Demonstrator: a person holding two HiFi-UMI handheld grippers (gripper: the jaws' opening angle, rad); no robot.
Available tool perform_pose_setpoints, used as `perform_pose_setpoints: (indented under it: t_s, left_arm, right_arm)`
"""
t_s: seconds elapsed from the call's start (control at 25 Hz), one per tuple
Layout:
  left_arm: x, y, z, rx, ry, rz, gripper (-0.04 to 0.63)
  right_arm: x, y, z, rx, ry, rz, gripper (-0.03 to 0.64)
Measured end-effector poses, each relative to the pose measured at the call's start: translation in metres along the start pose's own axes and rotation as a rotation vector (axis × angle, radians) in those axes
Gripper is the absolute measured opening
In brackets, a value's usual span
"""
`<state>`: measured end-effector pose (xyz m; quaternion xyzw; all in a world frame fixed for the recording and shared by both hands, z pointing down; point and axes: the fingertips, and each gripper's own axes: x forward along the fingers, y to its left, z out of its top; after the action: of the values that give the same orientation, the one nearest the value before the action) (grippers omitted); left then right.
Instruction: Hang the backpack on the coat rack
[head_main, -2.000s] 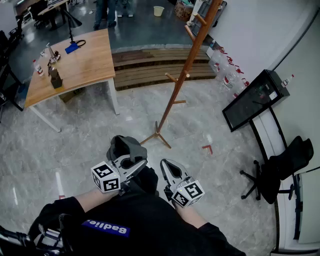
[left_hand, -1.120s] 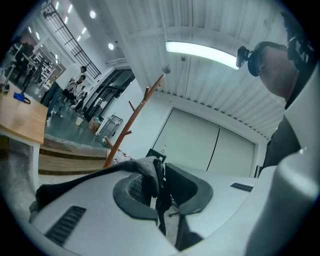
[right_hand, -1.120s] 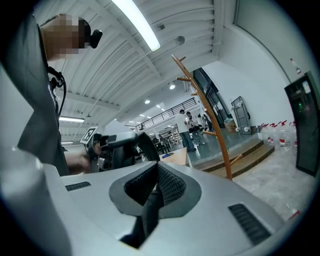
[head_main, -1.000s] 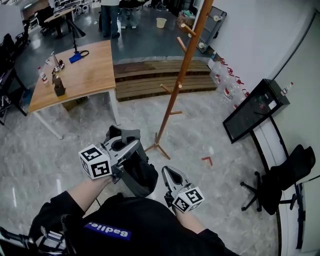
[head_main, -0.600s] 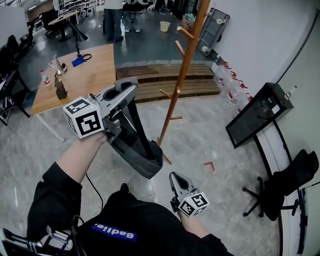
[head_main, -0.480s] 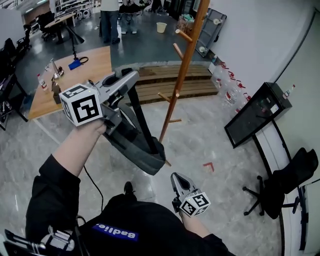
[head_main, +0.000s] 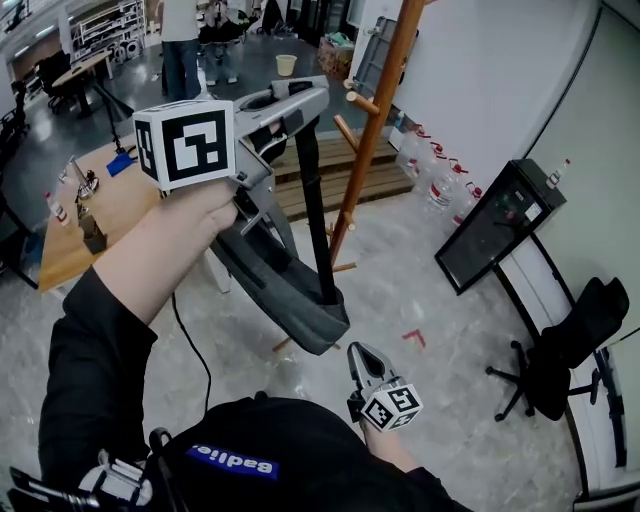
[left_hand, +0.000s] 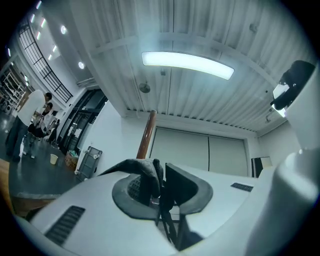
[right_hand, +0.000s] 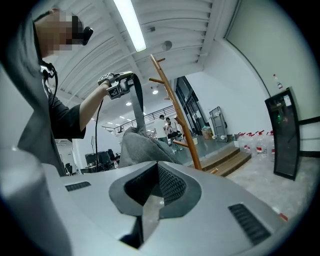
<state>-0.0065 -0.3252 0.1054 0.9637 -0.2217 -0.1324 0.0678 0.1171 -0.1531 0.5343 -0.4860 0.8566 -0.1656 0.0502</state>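
Observation:
My left gripper (head_main: 303, 98) is raised high at the upper left of the head view, shut on the black top strap (head_main: 312, 200) of the grey backpack (head_main: 285, 295). The backpack hangs below it, tilted, just left of the wooden coat rack (head_main: 372, 135), whose pegs (head_main: 362, 103) stick out toward it. In the left gripper view the strap (left_hand: 161, 197) is pinched between the pads, with the rack's pole (left_hand: 145, 140) behind. My right gripper (head_main: 361, 352) stays low near my body, shut and holding nothing. Its own view shows the backpack (right_hand: 140, 145), the left gripper (right_hand: 120, 82) and the rack (right_hand: 176, 117).
A wooden table (head_main: 95, 205) stands at the left. Wooden steps (head_main: 385, 180) and water bottles (head_main: 432, 170) lie behind the rack. A black screen (head_main: 490, 225) leans at the right, and a black office chair (head_main: 570, 335) is beyond it. People (head_main: 180, 45) stand far back.
My left gripper has lifted the backpack from low by my body to high beside the rack. The right gripper has stayed low, shifting only slightly.

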Motion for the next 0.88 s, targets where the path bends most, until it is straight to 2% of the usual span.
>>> perform_pose_setpoints:
  t_s: [0.16, 0.4, 0.76, 0.88]
  left_arm:
    - [0.023, 0.011, 0.009, 0.004, -0.006, -0.003, 0.066]
    - [0.073, 0.029, 0.023, 0.064, -0.006, 0.083, 0.066]
    - [0.113, 0.048, 0.018, 0.108, 0.064, 0.162, 0.066]
    - [0.119, 0.059, 0.016, 0.101, 0.091, 0.183, 0.066]
  right_arm:
    - [0.002, -0.019, -0.009, 0.010, 0.029, -0.019, 0.006]
    - [-0.013, -0.062, 0.009, 0.006, 0.050, -0.037, 0.006]
    - [-0.024, -0.101, 0.002, 0.050, 0.077, -0.033, 0.006]
    - [-0.028, -0.107, 0.004, 0.059, 0.077, -0.033, 0.006]
